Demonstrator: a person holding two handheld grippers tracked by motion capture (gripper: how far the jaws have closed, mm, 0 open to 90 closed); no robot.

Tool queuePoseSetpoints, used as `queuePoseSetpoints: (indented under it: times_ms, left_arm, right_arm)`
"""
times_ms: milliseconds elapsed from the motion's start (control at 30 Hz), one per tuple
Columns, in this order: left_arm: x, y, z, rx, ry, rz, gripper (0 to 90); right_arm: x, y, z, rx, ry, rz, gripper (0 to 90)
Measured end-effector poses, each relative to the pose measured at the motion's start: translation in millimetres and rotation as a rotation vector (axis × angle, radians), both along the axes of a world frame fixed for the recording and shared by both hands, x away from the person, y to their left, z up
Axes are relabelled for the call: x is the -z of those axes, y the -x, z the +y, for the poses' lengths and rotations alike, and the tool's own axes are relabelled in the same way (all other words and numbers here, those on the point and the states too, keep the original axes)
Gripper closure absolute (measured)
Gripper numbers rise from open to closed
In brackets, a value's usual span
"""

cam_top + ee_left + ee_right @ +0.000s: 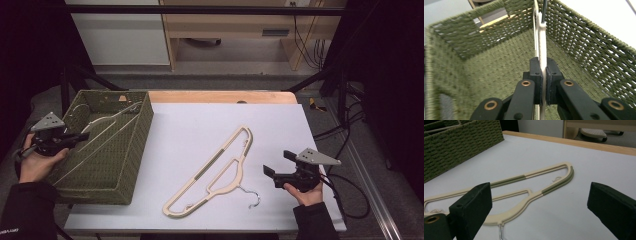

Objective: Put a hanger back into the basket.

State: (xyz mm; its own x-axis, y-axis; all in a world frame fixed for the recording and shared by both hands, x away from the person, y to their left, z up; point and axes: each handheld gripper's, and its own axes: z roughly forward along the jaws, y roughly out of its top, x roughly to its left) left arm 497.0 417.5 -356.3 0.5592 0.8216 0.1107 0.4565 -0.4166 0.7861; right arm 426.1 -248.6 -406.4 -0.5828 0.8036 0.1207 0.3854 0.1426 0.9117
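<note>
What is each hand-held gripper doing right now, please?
Left hand-held gripper: shut on the hanger inside the basket.
Right hand-held gripper: open, holding nothing.

both forearms wear dark sleeves, the near left cuff with small white lettering. the left gripper (84, 135) and right gripper (272, 163) are black, each topped by a grey three-cornered plate; brass-coloured rivets stud the linkages, black cables trailing.

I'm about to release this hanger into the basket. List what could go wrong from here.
1. The left gripper is shut on a hanger that stands on edge in the basket; released, it may topple against the wall or catch the weave.
2. Its hook sits near the rim and could snag.
3. The stacked hangers on the table may slide apart when the open right gripper grabs them.
</note>
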Motion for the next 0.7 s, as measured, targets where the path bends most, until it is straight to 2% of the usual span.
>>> queuePoseSetpoints:
  times_ms: [33, 167, 200, 300, 333, 400, 533, 700]
  left_arm:
    - [4.5, 0.3, -6.4, 0.004, -0.018, 0.008, 85.3]
    - [10.6, 2.6, -17.3, 0.007, -0.048, 0.021, 84.8]
    - [12.7, 3.3, -19.7, 0.011, -0.051, 0.033, 84.3]
    - [19.8, 5.3, -29.8, 0.03, -0.1, 0.088, 81.6]
    - [20.4, 6.2, -31.9, 0.038, -0.11, 0.093, 80.7]
    - [21.0, 6.7, -33.9, 0.039, -0.119, 0.1, 79.4]
    - [26.1, 7.7, -40.7, 0.082, -0.137, 0.146, 75.9]
    - [33.2, 7.1, -48.1, 0.101, -0.163, 0.183, 74.1]
  right_arm:
    - [0.2, 0.0, 0.2, 0.002, 0.0, 0.001, 6.2]
    - [-0.4, 0.5, -0.2, 0.001, -0.003, 0.001, 6.2]
    - [-0.6, 0.7, -0.4, 0.002, -0.003, 0.001, 6.2]
    - [-0.9, 0.9, 0.0, 0.006, -0.01, 0.0, 6.3]
    - [-0.6, 0.6, 0.2, 0.006, -0.008, -0.001, 6.3]
    - [-0.2, 0.7, 0.3, -0.001, -0.001, 0.002, 6.3]
    - [-0.2, 0.9, 0.6, -0.002, -0.002, 0.003, 6.3]
    - [0.0, 0.9, 1.0, -0.002, -0.002, 0.002, 6.4]
